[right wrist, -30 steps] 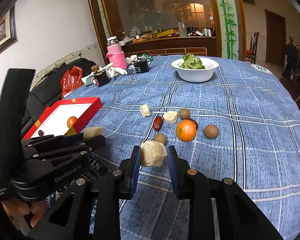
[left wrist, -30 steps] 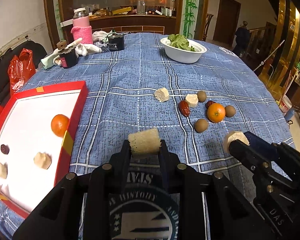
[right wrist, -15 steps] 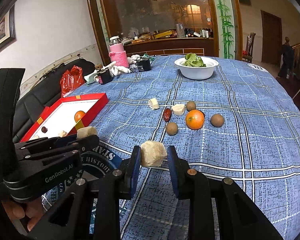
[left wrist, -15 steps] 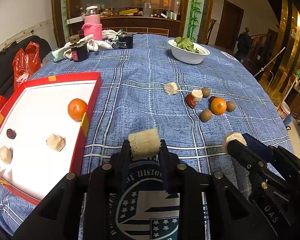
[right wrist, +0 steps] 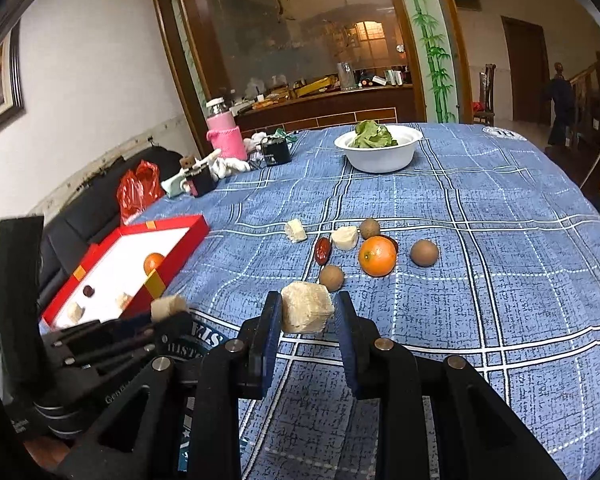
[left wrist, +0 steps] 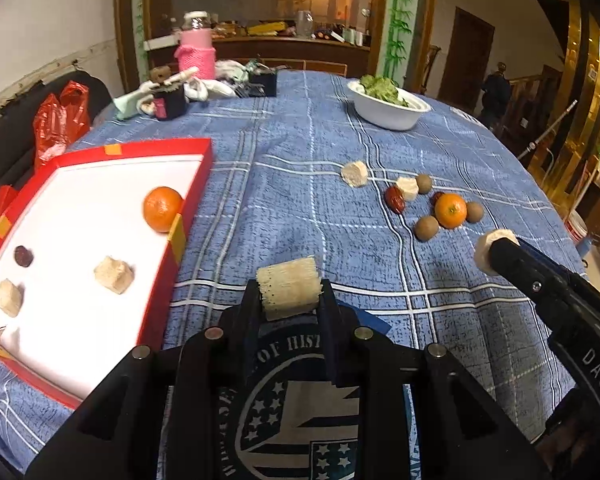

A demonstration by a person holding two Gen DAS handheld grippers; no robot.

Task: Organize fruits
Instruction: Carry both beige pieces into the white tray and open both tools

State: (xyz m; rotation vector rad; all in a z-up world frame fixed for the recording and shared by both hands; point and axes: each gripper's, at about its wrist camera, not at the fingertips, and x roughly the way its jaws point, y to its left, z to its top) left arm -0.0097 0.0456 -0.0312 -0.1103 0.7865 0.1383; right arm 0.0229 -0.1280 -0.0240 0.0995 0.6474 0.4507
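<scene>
Two hand-held black tongs hover above a round surface point(left wrist: 300, 168) covered with a blue plaid cloth. The left tongs point(left wrist: 289, 300) are closed on a pale, porous cylindrical chunk point(left wrist: 289, 293), pinched between both fingers and lifted off the cloth. The right tongs point(right wrist: 308, 314) grip a pale, rough, blocky chunk point(right wrist: 306, 307) in the same way, also in the air. In the left wrist view the right tongs come in from the lower right with their chunk at the tip.

To the left lies an open red box point(left wrist: 198, 148) with a white floor. Inside it are an orange point(left wrist: 163, 209) close against the right wall, a small dark red fruit point(left wrist: 23, 256), and two pale chunks, one point(left wrist: 114, 274) near the middle and one point(left wrist: 10, 297) near the box's left edge.

Further right on the cloth, well apart from the box, sits a loose cluster of fruit: a second orange point(right wrist: 377, 256), three small round brown fruits point(right wrist: 424, 253), a glossy dark red date point(right wrist: 323, 251) and a pale chunk point(right wrist: 345, 237) just beside it. Another red fruit is mostly hidden behind the orange. One more pale chunk point(right wrist: 295, 230) lies alone, a little left of the cluster.

At the far side stand a white bowl point(right wrist: 380, 156) of green leaves, a pink-sleeved bottle point(right wrist: 225, 134), a small dark jar point(right wrist: 275, 151) and some white cloths point(right wrist: 230, 165). A red plastic bag point(right wrist: 135, 192) rests on a dark sofa beyond the surface's edge
</scene>
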